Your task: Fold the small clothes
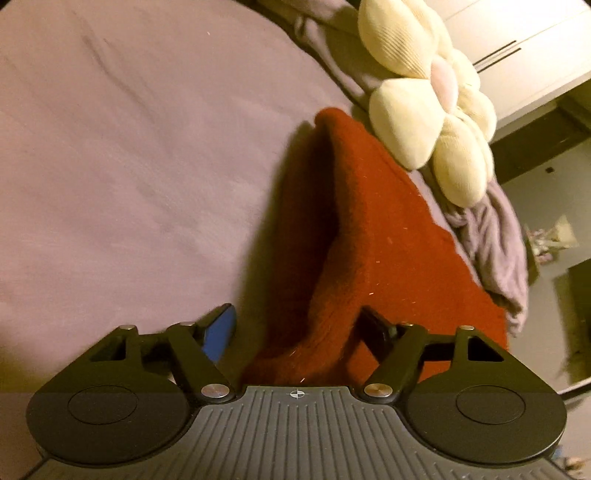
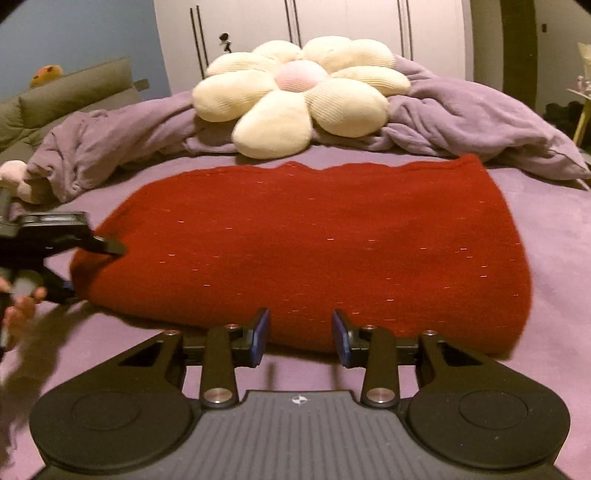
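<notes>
Presently the red knit garment (image 2: 295, 251) lies flat on the purple bed sheet (image 2: 554, 332), its long axis running left to right across the right wrist view, one long edge toward the camera and the other toward the bedding beyond. Its left end is raised off the sheet. The left gripper (image 1: 299, 328) has its jaws spread, with the red knit rising between them; in the right wrist view its upper finger rests on that left end, but whether the cloth is truly gripped cannot be told. The right gripper (image 2: 301, 334) is spread wide, fingers just at the near edge, holding nothing. Behind the far edge sits a cream flower-shaped cushion (image 2: 299, 96) on a crumpled lilac blanket (image 2: 461, 114); white wardrobe doors (image 2: 332, 22) stand beyond
</notes>
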### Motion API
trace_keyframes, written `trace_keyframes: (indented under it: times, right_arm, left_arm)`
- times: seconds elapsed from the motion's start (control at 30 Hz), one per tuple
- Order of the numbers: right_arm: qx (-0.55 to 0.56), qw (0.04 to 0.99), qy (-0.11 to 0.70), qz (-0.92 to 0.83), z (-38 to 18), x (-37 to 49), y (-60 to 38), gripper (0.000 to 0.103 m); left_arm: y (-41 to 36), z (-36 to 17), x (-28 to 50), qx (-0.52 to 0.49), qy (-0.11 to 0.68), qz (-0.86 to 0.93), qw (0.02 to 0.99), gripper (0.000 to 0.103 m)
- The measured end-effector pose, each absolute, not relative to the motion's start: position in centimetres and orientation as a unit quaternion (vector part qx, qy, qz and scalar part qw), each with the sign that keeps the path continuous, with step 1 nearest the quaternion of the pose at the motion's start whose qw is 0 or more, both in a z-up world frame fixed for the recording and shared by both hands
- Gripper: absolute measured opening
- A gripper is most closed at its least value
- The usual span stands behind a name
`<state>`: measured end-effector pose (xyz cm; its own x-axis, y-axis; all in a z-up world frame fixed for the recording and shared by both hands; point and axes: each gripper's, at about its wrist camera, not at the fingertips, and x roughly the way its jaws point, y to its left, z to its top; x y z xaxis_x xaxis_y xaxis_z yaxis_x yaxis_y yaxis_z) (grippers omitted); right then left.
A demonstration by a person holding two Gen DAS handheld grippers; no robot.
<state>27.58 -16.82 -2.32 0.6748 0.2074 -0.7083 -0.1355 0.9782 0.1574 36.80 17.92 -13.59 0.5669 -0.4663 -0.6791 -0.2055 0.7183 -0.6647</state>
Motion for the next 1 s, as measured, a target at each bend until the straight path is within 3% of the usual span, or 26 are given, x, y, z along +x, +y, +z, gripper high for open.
trace_keyframes:
  times: [0.13, 0.17, 0.2, 0.3, 0.47, 0.67, 0.83, 1.0]
  right_arm:
    - [0.044, 0.912, 0.396, 0.101, -2.9, 27.7, -15.5, 0.032]
    - [0.044, 0.912, 0.395, 0.102, -2.9, 27.8, -15.2, 0.030]
    - [0.045, 0.913, 0.392, 0.103, -2.9, 27.8, -14.9, 0.028]
    - [0.046, 0.920, 0.376, 0.098, -2.6, 28.1, -14.2, 0.021]
    - [0.054, 0.926, 0.366, 0.073, -2.9, 29.5, -13.4, 0.013]
    - [0.034, 0.938, 0.340, 0.062, -3.9, 30.2, -11.8, 0.011]
    - [-0.029, 0.921, 0.381, 0.080, -5.3, 31.4, -10.5, 0.011]
    - [0.040, 0.918, 0.384, 0.089, -4.1, 30.9, -13.1, 0.011]
  left_arm:
    - [18.1, -14.5, 37.9, -0.394, 0.458, -0.088, 0.792, 0.075]
    - [18.1, -14.5, 37.8, -0.397, 0.454, -0.089, 0.793, 0.069]
    - [18.0, -14.5, 38.0, -0.404, 0.448, -0.097, 0.792, 0.047]
    - [18.0, -14.0, 37.8, -0.415, 0.436, -0.104, 0.792, 0.031]
    - [17.7, -12.1, 37.5, -0.407, 0.420, -0.113, 0.803, 0.027]
    - [17.1, -10.3, 37.5, -0.398, 0.409, -0.124, 0.812, 0.027]
    - [16.7, -9.6, 37.2, -0.404, 0.401, -0.132, 0.812, 0.027]
    - [14.7, -6.6, 37.1, -0.385, 0.377, -0.166, 0.826, 0.026]
